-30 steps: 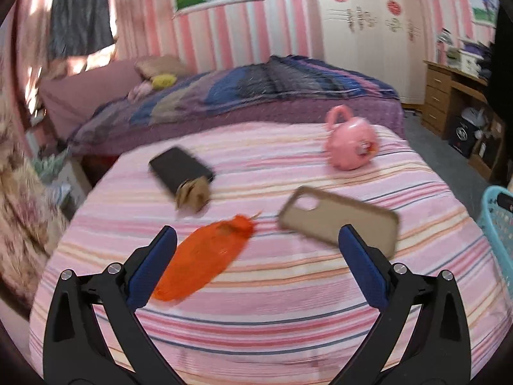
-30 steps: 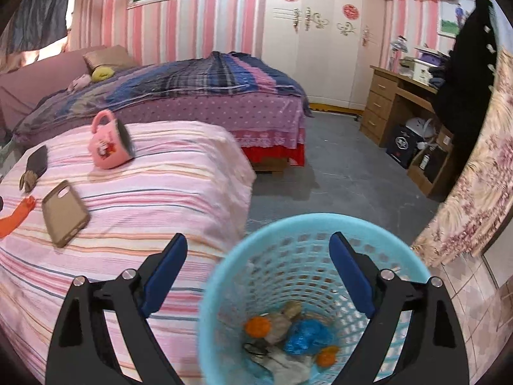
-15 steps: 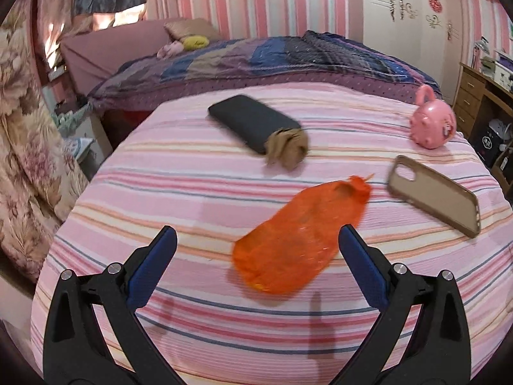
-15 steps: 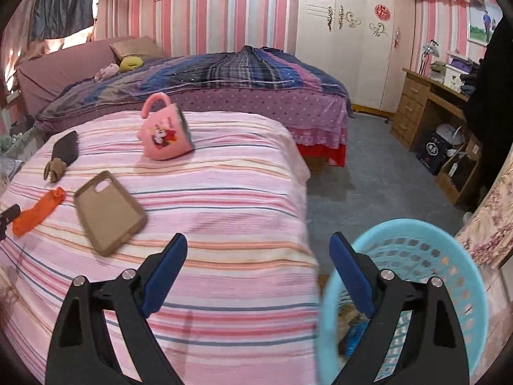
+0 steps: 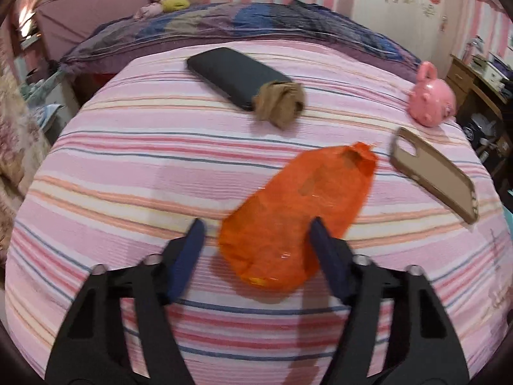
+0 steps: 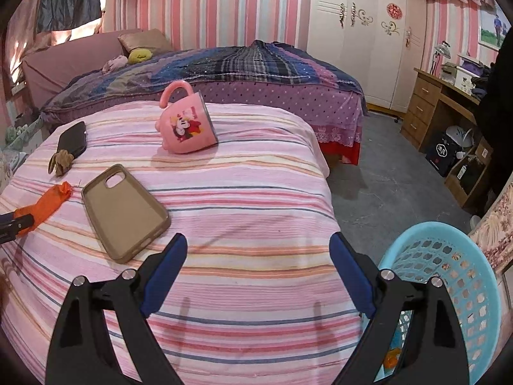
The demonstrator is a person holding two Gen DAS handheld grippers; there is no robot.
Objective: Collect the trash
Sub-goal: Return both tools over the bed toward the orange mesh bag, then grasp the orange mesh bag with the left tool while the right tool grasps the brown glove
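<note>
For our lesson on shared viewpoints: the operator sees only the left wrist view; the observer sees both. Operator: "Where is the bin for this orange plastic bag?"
Observer: A light blue plastic mesh basket sits down beside the pink striped bed, at the lower right of the right wrist view.
Operator: Is it empty?
Observer: No. Small bits show through its wall, one of them orange.
Operator: Is the right gripper free?
Observer: Yes. The right gripper has wide-open jaws with nothing between them.
</note>
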